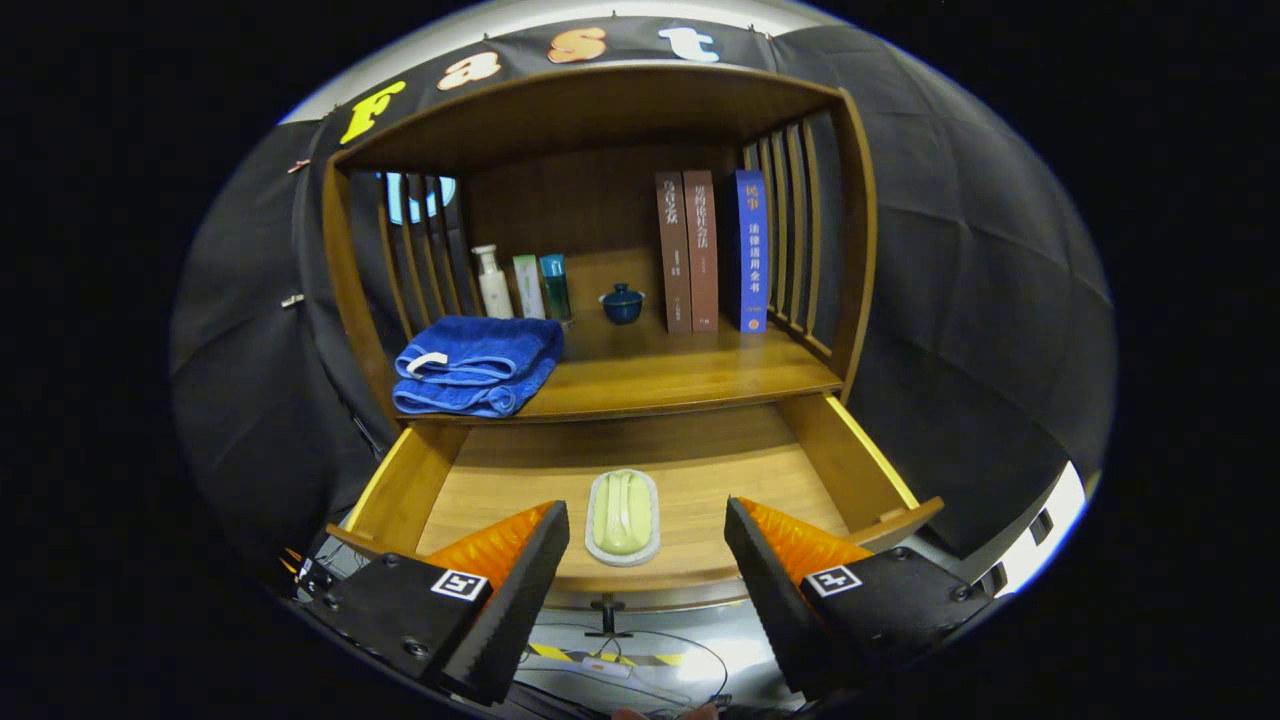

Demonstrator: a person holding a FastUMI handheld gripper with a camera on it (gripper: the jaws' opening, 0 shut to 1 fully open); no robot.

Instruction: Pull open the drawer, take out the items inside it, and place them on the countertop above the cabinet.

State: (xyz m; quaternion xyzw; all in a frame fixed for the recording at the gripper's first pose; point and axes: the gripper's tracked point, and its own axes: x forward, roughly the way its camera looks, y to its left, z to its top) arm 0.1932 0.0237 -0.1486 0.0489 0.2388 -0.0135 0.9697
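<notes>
Gripper view: gripper [646, 545] jaws apart, empty; the green soap dish [622, 517] lies lower centre between the fingertips, long axis pointing away, in the open drawer [850, 465].

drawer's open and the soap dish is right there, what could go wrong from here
1. The pale green soap in its white oval dish is two loose pieces; pinching only the soap could leave the dish in the wooden drawer, or tip it.
2. The open gripper hangs above the drawer's front edge; dropping too early may knock a finger on it.
3. The countertop already carries a folded blue towel, bottles and a small blue lidded bowl, so a careless placement could bump them.
</notes>
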